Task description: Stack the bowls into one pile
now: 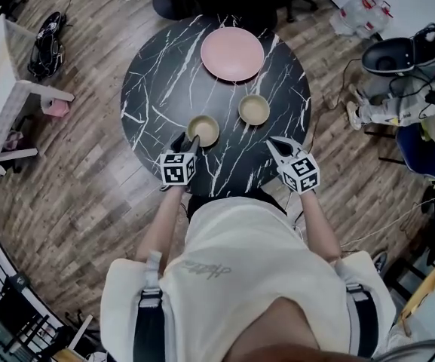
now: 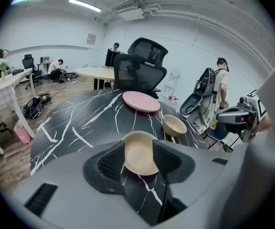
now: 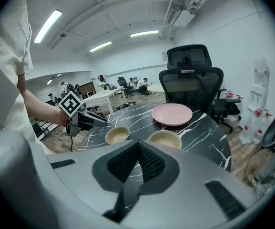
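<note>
Head view: near bowl (image 1: pixel 203 130) and far bowl (image 1: pixel 254 109) sit apart on the marble table (image 1: pixel 145 89), left gripper (image 1: pixel 189 143) just beside the near bowl; left gripper view: jaws apart, near bowl framed between them, ungripped; right gripper view: right gripper (image 3: pixel 138 147) closed tight, empty.

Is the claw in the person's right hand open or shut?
Shut. In the right gripper view, the right claw shows its two halves meeting edge to edge, with nothing between them.
</note>
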`<state>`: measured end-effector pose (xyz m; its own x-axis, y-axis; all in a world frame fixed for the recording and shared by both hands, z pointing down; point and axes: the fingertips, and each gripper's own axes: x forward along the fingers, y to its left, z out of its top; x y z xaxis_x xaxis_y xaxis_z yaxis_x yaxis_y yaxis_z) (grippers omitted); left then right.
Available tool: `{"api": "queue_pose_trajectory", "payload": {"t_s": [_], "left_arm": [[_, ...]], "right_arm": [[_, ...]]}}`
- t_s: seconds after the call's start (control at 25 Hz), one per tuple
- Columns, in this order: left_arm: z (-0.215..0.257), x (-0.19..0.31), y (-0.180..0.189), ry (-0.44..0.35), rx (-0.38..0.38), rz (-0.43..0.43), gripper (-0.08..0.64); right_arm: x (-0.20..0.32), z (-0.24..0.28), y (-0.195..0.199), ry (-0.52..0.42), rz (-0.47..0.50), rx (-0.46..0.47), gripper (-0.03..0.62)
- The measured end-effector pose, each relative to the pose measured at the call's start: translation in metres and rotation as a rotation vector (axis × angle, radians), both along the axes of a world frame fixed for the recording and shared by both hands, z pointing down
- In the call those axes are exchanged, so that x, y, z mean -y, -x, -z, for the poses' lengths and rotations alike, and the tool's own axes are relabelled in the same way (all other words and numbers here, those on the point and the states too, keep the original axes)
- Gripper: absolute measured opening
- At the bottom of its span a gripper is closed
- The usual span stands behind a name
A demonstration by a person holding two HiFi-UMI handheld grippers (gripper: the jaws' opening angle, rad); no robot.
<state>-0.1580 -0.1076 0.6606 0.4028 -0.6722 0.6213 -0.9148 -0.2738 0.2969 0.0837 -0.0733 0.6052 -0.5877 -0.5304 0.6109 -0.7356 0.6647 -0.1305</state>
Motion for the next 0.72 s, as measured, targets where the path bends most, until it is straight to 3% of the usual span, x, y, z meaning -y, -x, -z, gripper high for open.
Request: {"api": "queue_pose_trajectory", "payload": {"t_s": [0.72], "left_arm": [[-0.049,0.022,0.010,0.097,-0.027,-0.021,0.190]], "right_arm": [[0.008,-0.026,0.027,0.074,0.031,-0.054,0.006]]}}
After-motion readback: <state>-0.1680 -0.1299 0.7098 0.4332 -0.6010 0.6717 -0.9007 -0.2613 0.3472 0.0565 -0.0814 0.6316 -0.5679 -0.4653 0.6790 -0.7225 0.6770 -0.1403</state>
